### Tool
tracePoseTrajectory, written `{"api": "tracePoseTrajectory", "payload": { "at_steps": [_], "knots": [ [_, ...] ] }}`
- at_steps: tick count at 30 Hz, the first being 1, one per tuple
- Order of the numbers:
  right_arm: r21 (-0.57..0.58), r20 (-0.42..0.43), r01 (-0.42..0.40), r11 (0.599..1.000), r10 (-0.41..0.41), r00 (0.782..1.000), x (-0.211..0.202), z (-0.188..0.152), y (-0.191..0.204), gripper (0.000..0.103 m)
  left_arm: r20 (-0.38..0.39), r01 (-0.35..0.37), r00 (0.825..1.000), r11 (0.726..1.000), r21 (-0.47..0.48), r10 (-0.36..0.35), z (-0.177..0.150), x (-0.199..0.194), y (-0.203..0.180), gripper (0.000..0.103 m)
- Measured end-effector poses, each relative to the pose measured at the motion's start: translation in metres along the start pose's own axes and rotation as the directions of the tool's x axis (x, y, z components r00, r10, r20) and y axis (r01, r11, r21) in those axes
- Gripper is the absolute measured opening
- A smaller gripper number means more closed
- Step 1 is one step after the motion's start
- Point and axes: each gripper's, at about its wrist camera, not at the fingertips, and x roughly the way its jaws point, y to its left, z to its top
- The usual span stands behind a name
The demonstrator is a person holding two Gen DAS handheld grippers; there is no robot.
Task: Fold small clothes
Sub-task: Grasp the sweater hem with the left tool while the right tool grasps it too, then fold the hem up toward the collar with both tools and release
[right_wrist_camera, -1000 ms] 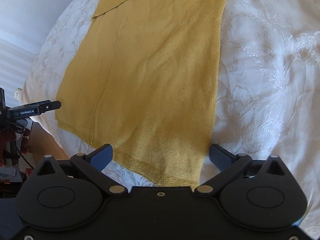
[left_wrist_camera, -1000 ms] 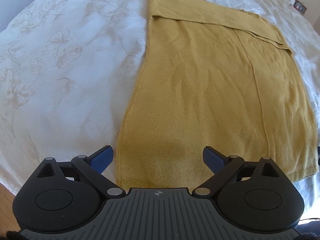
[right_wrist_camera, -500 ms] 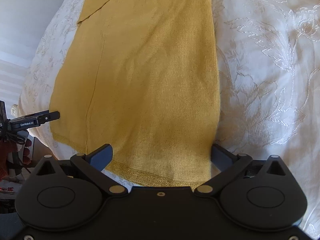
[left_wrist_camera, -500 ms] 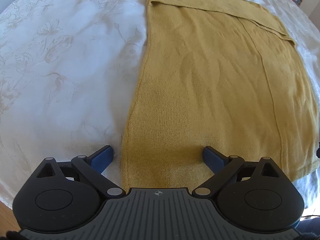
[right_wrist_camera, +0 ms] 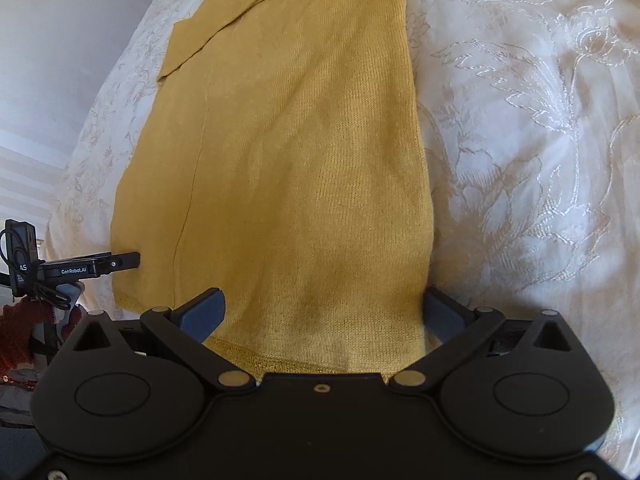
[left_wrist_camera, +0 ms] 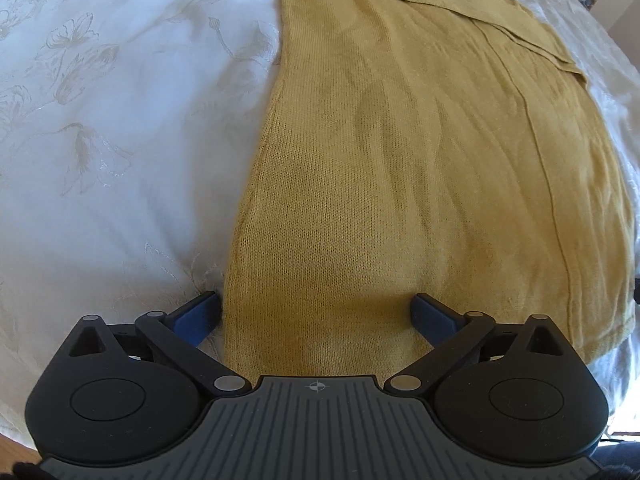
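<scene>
Left wrist: left gripper (left_wrist_camera: 316, 314) spread wide, astride near-left corner of mustard knit garment (left_wrist_camera: 420, 152); long axis toward 12 o'clock, flat on white embroidered bedspread (left_wrist_camera: 100, 140).
Right wrist: right gripper (right_wrist_camera: 323, 314) spread, astride near-right corner; hem at 6 o'clock.

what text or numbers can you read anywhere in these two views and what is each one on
"GenRobot.AI": on the black bar of the left gripper, seen at the left edge of the right wrist view.
"4S": on the small black box beside that bar.
Nothing readable on the yellow garment or the white bedspread.
</scene>
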Motion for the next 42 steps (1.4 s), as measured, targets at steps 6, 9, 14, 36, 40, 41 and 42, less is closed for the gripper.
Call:
{"api": "tracePoseTrajectory", "payload": {
  "at_steps": [6,9,14,36,40,41,42],
  "knots": [
    [-0.04,0.045,0.025,0.999,-0.023,0.999,-0.003,-0.009,0.006,0.103,-0.012,-0.031,0.999,0.999,0.02,0.032,-0.002,0.002,-0.009,0.103],
    [-0.029,0.038,0.047,0.998,-0.046,0.998,-0.002,-0.006,0.012,0.103,-0.016,-0.013,1.0,1.0,0.02,0.013,0.0,0.0,-0.008,0.098],
    [0.026,-0.014,0.054,0.998,-0.054,0.998,0.002,0.005,0.018,0.094,0.009,0.01,1.0,0.999,0.033,-0.01,-0.001,-0.013,-0.005,0.06],
    [0.085,0.228,-0.113,0.99,0.091,0.969,-0.059,0.049,0.054,0.013,0.225,0.201,0.959,0.974,-0.109,-0.173,0.076,-0.084,0.006,0.008],
    [0.089,0.31,-0.121,0.989,0.088,0.947,-0.063,0.081,0.055,0.013,0.3,0.228,0.934,0.969,-0.091,-0.192,0.113,-0.092,0.001,0.008],
    [0.09,0.333,-0.123,0.988,0.086,0.939,-0.064,0.09,0.055,0.013,0.317,0.236,0.928,0.968,-0.083,-0.198,0.123,-0.093,0.001,0.008],
    [0.09,0.352,-0.121,0.989,0.082,0.932,-0.063,0.101,0.057,0.013,0.33,0.238,0.923,0.968,-0.079,-0.2,0.132,-0.093,0.0,0.008]
  ]
}}
